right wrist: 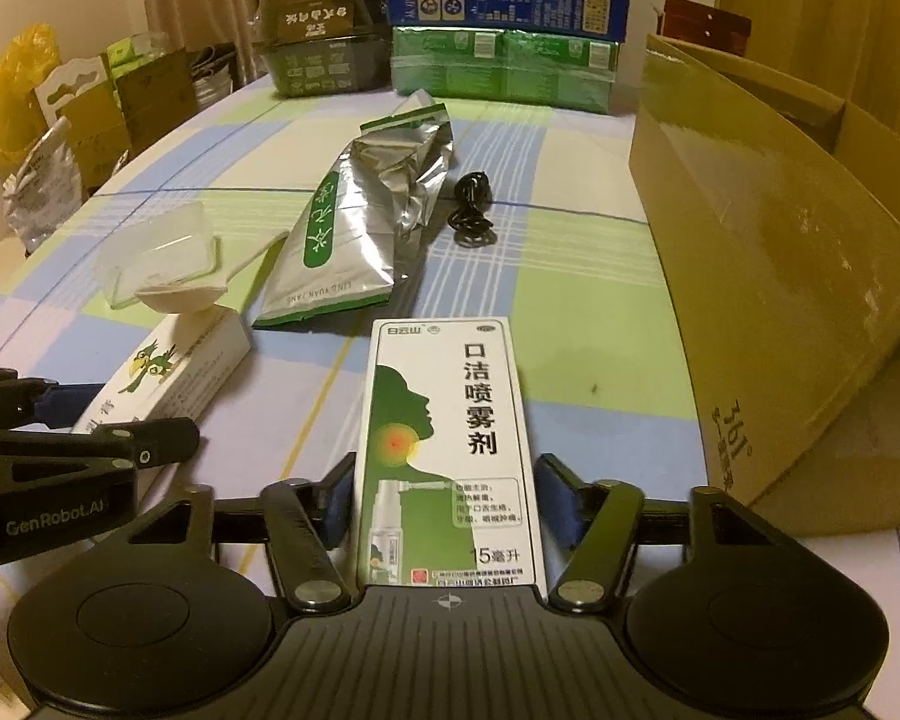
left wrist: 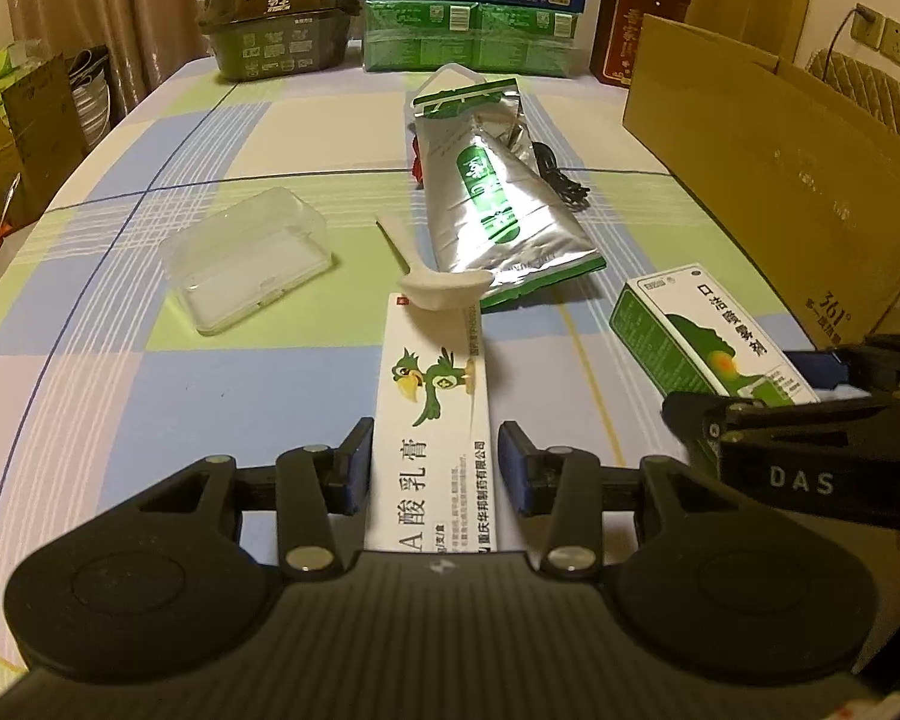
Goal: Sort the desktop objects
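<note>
While both tools straddle boxes near the surface's near edge, sorting looks barely begun: the left tool (left wrist: 432,468) brackets the long white parrot-printed ointment box (left wrist: 432,420), the right tool (right wrist: 447,501) the green-and-white spray box (right wrist: 447,450), jaws seemingly unclenched; the silver foil pouch (left wrist: 492,198) lies mid-surface.

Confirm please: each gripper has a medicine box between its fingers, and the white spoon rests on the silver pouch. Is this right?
Not quite. The left wrist view shows the white spoon resting its bowl on the parrot box, beside the silver pouch. The spray box sits between the right gripper fingers, the parrot box between the left gripper fingers.
</note>
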`<state>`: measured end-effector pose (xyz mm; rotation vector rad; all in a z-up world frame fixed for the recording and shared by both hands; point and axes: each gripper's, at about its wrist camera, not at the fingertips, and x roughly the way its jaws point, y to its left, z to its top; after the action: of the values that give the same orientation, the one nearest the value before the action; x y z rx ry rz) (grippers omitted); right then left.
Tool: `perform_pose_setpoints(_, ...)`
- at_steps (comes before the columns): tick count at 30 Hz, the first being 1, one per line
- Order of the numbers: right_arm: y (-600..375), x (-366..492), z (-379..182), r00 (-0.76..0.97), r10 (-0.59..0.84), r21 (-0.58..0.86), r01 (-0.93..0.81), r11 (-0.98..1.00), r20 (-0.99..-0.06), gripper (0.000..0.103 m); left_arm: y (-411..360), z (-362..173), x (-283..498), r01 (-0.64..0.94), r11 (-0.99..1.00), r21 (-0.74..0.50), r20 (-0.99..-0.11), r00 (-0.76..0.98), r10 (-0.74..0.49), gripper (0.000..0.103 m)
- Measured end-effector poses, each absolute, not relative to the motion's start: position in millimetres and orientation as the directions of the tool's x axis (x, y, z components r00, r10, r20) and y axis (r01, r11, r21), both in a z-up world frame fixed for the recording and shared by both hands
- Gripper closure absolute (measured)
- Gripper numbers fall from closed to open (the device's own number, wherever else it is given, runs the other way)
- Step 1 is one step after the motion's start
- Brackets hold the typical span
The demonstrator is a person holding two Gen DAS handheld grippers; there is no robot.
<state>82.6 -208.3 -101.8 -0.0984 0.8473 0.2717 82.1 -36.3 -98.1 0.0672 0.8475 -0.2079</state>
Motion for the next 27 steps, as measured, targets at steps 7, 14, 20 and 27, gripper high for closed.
perform_pose_setpoints(7,-209,79,-101,0.626,0.199,0.031,-0.268,0.963,-0.754,0.05,-42,-97,78,0.236,0.972,-0.01,-0.753,0.637,-0.163,0.07)
perform_pose_setpoints(14,-218,74,-90,0.667,0.173,0.023,-0.228,0.974,-0.725,0.05,-51,-93,73,0.29,0.956,-0.043,-0.738,0.636,-0.226,0.07)
perform_pose_setpoints(20,-221,69,-86,0.662,0.18,0.036,-0.226,0.974,-0.727,0.05,-52,-90,70,0.29,0.956,-0.047,-0.737,0.636,-0.229,0.07)
perform_pose_setpoints(27,-225,58,-63,0.69,0.196,0.054,-0.222,0.974,-0.697,0.05,-51,-74,65,0.286,0.958,-0.036,-0.721,0.656,-0.222,0.07)
